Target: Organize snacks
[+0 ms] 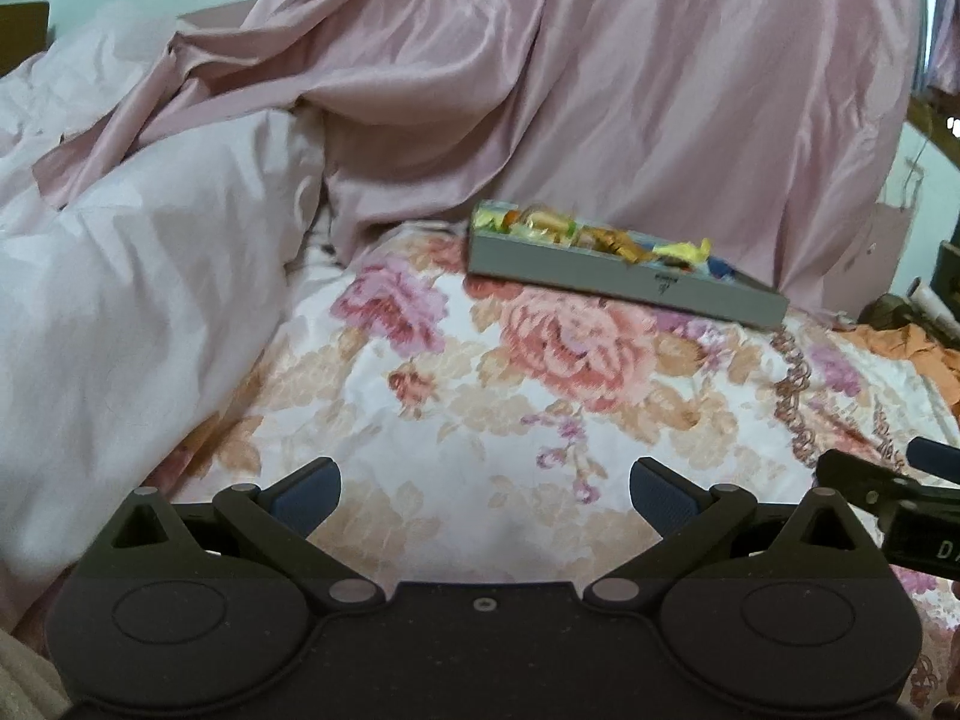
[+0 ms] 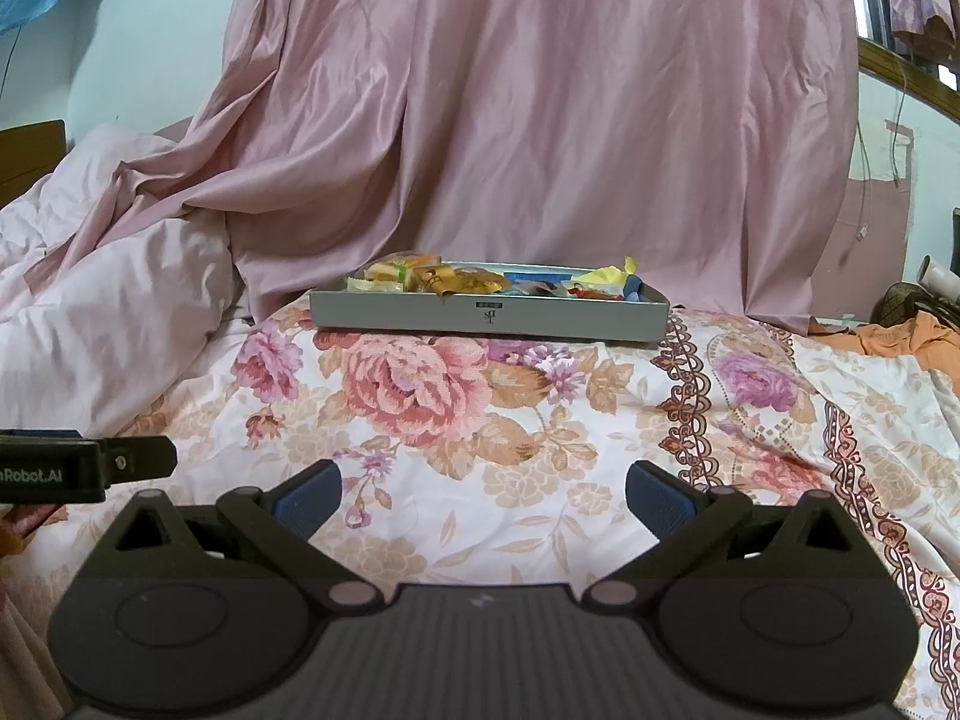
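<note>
Grey snack box [image 2: 489,317] sitting filled on floral bedspread [image 2: 480,420], we are holding left gripper [image 1: 485,495] and right gripper [image 2: 483,495] spread, empty, well short of it.

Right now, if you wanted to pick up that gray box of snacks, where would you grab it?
Probably by the gray box's near long wall, coming from the front. That wall faces both grippers, stands upright and thin, and nothing blocks it. One finger would go outside, one inside over the rim, near the right end where the snacks sit lower. Both hands would steady it best.
</note>
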Tool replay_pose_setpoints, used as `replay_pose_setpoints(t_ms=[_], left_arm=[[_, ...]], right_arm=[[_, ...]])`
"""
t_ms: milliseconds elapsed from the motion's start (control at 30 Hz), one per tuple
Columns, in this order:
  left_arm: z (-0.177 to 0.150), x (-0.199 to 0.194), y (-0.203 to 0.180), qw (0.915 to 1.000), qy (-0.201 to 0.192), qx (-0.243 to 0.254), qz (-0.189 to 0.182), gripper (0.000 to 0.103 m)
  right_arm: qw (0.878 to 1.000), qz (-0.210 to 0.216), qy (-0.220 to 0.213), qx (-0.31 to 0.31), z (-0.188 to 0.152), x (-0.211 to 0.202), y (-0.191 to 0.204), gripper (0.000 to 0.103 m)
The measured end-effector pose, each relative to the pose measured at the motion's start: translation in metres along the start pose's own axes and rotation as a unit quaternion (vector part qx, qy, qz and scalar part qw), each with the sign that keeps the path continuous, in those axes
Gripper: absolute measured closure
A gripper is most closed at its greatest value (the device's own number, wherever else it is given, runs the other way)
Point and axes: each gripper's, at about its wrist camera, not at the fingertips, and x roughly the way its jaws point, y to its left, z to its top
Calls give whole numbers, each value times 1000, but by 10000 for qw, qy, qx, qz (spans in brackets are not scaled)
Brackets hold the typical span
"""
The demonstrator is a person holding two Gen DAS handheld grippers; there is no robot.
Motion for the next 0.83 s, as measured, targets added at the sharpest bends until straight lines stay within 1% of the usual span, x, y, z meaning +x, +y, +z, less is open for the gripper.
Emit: replay_pose_setpoints(t_ms=[133,333,533,633,833], left_arm=[[-1,5,5,9995,229,-215,-31,1],[-2,7,8,9987,312,-401,49,1],[-2,9,12,9969,419,-661,-80,1],[-2,9,13,9965,414,-717,-141,1],[-2,8,12,9970,331,-694,-104,1]], right_arm=[[10000,3,23,25,-2,-1,-1,0],[10000,11,39,18,-2,0,-1,0],[10000,16,58,3,-2,1,-1,0],[10000,20,64,-9,-2,1,-1,0],[10000,21,76,-9,-2,1,0,0]])
